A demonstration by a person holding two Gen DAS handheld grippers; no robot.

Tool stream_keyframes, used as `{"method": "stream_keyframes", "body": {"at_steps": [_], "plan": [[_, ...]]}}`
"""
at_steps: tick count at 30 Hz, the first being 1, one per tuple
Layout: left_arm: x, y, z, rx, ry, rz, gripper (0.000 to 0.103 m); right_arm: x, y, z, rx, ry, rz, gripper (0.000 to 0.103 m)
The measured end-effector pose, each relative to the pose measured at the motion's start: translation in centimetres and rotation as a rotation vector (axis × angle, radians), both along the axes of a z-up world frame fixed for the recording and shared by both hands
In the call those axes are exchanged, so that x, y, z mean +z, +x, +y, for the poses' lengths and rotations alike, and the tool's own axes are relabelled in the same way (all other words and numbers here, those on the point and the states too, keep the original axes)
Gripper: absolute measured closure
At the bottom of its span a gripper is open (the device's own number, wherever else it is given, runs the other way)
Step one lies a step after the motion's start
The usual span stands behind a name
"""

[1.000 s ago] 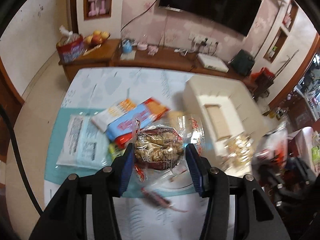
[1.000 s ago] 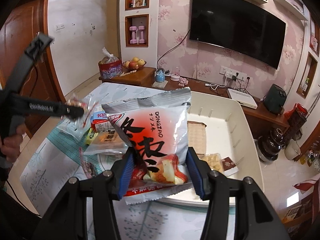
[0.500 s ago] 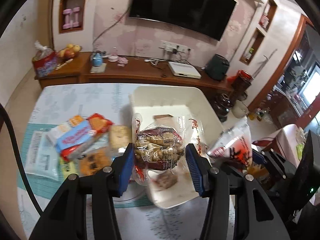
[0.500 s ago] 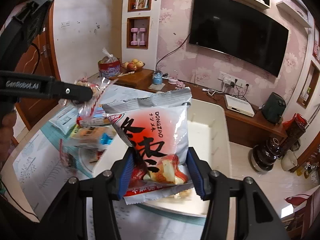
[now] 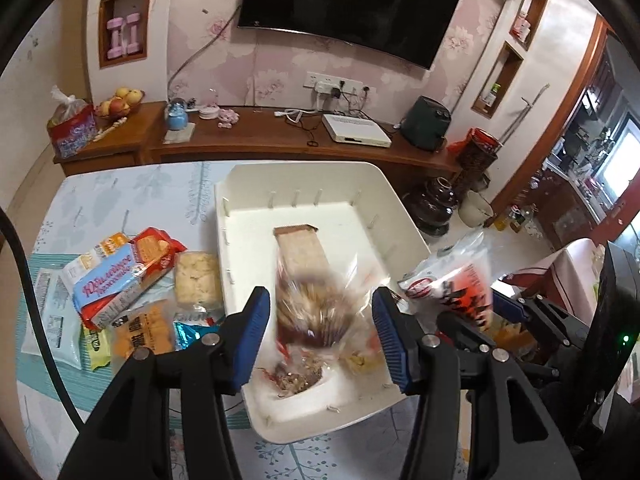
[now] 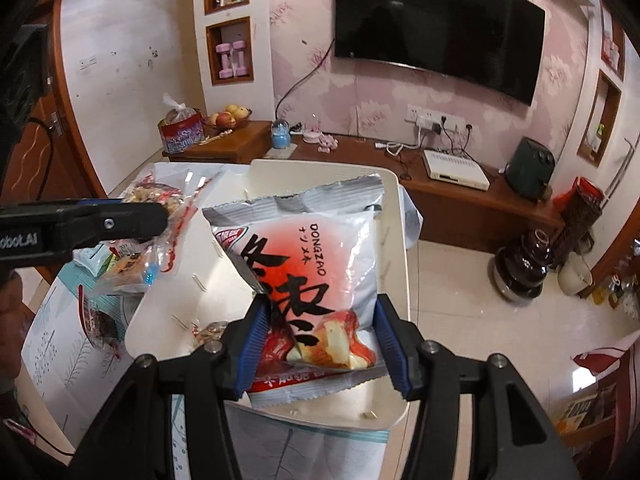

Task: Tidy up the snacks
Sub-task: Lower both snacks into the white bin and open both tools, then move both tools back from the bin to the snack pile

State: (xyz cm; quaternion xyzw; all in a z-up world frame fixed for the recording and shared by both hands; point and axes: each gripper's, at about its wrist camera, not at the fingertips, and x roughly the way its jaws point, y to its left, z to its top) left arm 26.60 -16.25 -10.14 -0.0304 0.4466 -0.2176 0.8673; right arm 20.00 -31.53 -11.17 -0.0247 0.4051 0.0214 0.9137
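Right gripper [image 6: 318, 344]: blue pads pressed on the lower part of a white-and-red snack packet [image 6: 308, 276] printed "DONGZAO", with large black characters and smaller script beside the brand; packet held upright over the near end of the white bin [image 5: 394, 216].

Left gripper [image 5: 320, 332]: jaws opening. A clear bag of nuts [image 5: 316, 312] sits between the pads, motion-blurred, over the bin; no pad contact is discernible and its printing is unreadable. A brown flat packet [image 5: 300, 250] lies on the bin floor.

Left of the bin, on the table [image 5: 120, 196], a snack pile includes a blue-and-red biscuit pack [image 5: 120, 284]; its white script is illegible. An orange packet [image 5: 144, 330] carries unclear characters. The gripper arm in the right wrist view reads "obotAI", cut off.
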Motion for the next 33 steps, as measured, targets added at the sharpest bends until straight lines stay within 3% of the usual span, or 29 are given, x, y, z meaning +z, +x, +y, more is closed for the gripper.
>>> {"method": "stream_keyframes", "body": {"at_steps": [5, 18, 33], "plan": [[0.5, -0.1, 1.6, 0.045, 0.023, -0.02, 0.048, 0.0, 0.0, -0.8, -0.031, 0.02, 0.0, 0.039], [-1.2, -1.7, 7.9, 0.17, 0.055, 0.027, 0.046, -0.8, -1.9, 1.8, -0.021, 0.069, 0.02, 0.039], [-2.5, -2.1, 16.6, 0.095, 0.054, 0.086, 0.046, -0.7, -2.8, 10.0, -0.087, 0.118, -0.002, 0.038]]}}
